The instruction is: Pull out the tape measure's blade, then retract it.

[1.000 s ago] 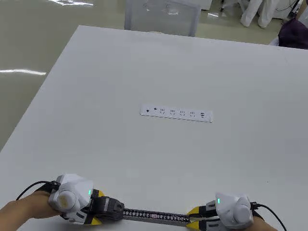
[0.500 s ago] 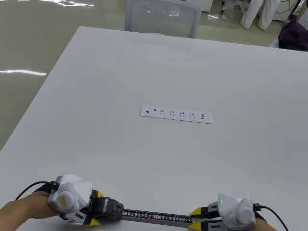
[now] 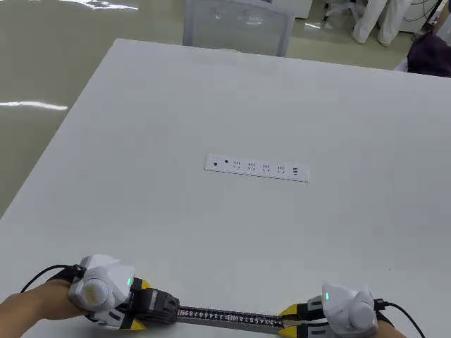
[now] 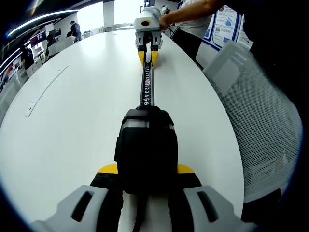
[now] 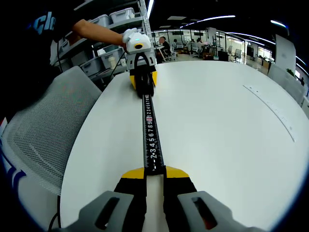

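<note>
A black tape measure case (image 4: 146, 147) lies on the white table (image 3: 232, 113), clamped between the jaws of my left gripper (image 4: 146, 170), at the near left edge in the head view (image 3: 156, 308). Its dark blade (image 3: 229, 317) with printed numbers stretches rightward along the table's near edge. My right gripper (image 5: 154, 174) is shut on the blade's end, at the bottom right of the head view (image 3: 287, 320). In the right gripper view the blade (image 5: 151, 135) runs straight away to the case (image 5: 142, 79). The left gripper view shows the blade (image 4: 146, 87) leading to the right gripper (image 4: 147, 52).
A white power strip (image 3: 257, 168) lies flat in the middle of the table. A grey mesh chair (image 3: 236, 24) stands at the far edge. Another mesh chair (image 4: 256, 111) sits close beside the near edge. People stand in the background.
The right gripper has slid a little further right, and slightly more blade shows between the two grippers. The left gripper and case have barely moved.
</note>
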`<state>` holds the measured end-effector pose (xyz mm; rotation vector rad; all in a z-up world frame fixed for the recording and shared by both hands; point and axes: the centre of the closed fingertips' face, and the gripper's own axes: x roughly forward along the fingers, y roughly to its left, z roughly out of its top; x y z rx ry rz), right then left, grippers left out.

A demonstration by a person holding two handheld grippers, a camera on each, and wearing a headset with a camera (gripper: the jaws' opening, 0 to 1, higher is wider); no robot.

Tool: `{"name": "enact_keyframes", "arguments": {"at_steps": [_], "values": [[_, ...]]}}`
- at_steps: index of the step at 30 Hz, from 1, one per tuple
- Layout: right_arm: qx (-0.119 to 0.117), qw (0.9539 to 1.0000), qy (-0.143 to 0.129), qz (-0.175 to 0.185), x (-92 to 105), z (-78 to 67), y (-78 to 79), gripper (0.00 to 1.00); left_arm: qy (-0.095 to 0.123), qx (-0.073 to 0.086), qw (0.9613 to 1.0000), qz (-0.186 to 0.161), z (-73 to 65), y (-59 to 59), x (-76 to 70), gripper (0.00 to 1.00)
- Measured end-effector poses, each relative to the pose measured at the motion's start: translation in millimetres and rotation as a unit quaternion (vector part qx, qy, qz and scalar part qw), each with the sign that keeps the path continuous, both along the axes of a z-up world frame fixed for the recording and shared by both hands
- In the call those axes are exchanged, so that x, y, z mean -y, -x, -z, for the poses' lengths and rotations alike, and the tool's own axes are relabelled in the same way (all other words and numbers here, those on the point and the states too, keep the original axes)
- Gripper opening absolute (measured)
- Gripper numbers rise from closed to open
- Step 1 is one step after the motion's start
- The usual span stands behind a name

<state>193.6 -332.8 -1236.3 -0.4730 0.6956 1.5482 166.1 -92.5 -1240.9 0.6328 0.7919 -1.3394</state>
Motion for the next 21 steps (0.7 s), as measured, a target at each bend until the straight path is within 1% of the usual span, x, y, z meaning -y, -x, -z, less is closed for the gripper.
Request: {"name": "enact_keyframes", "arguments": {"at_steps": [2, 18, 21], "values": [[0.000, 1.0000, 0.000, 0.001, 0.7, -1.6, 0.6, 0.10, 0.000, 0.000, 1.0000, 0.000, 0.2, -0.1, -0.1, 0.32], [-0.004, 0.9999, 0.004, 0.009, 12.4, 1.3, -0.5, 0.10, -0.002, -0.001, 1.0000, 0.001, 0.2, -0.2, 0.2, 0.32], [-0.004, 0.9999, 0.005, 0.010, 14.6, -0.4, 0.0, 0.10, -0.002, -0.001, 1.0000, 0.001, 0.1, -0.1, 0.3, 0.32]]}}
